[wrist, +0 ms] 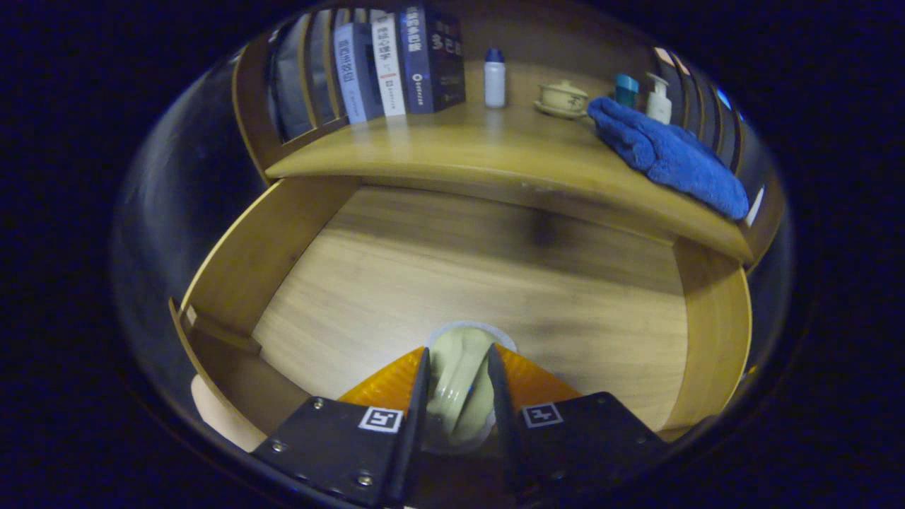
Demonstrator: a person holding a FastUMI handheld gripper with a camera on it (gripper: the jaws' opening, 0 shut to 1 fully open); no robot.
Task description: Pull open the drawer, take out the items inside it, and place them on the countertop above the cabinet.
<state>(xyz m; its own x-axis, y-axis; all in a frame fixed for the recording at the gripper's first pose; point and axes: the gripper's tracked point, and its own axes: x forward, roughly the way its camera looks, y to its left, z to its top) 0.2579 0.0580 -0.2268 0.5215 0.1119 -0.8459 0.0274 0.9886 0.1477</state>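
Note:
The wooden drawer (261, 247) stands pulled out below the countertop (495, 159), and its pale floor shows beyond the fingers. My gripper (458, 362) reaches down into the drawer near its front. Between the fingers sits a pale green ceramic cup (458, 385) with a light rim, and both fingers press on its sides. Its lower part is hidden behind the fingers, so I cannot tell whether it rests on the drawer floor or hangs just above it.
On the countertop stand a row of books (396, 63) at the back left, a white bottle (495, 79) and a lidded teacup on a saucer (563, 97). At the right are a folded blue towel (664, 152), a teal cup (626, 88) and a pump bottle (659, 100).

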